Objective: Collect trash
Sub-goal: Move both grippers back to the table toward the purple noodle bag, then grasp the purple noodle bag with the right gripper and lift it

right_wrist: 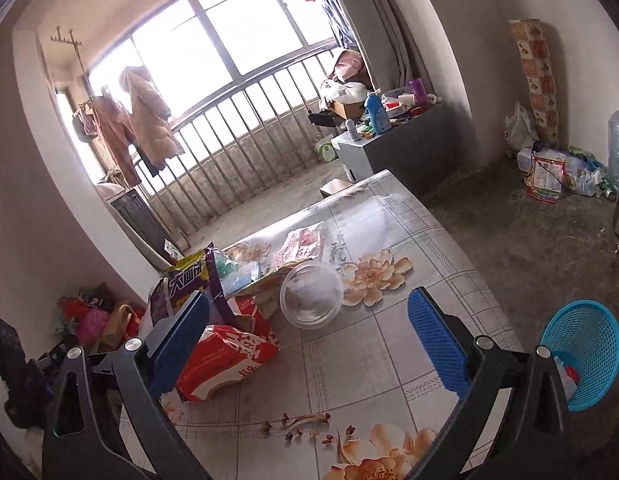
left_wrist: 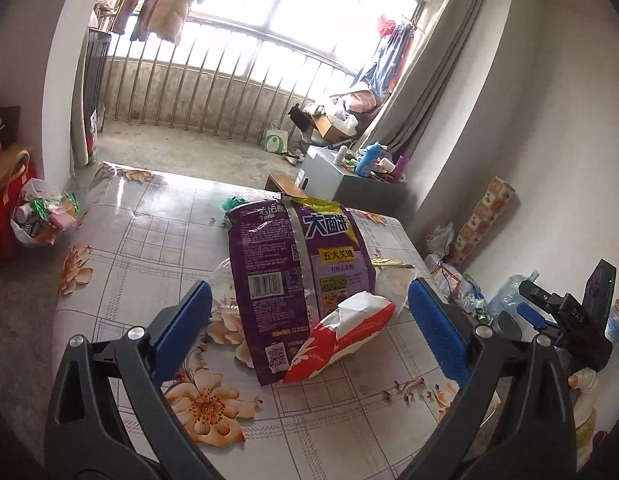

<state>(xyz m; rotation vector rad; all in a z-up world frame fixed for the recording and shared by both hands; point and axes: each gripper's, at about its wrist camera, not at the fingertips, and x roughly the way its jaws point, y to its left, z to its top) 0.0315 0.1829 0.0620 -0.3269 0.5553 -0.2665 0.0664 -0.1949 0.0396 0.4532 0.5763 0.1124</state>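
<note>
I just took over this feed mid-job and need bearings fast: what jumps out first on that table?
The big purple snack bag stands out mid-table, with a torn red-and-white wrapper lying against its near end, both framed by the open left gripper. In the right wrist view, a clear plastic bowl lies tipped on its side beside them, and a blue mesh basket sits off the table's right edge.
</note>
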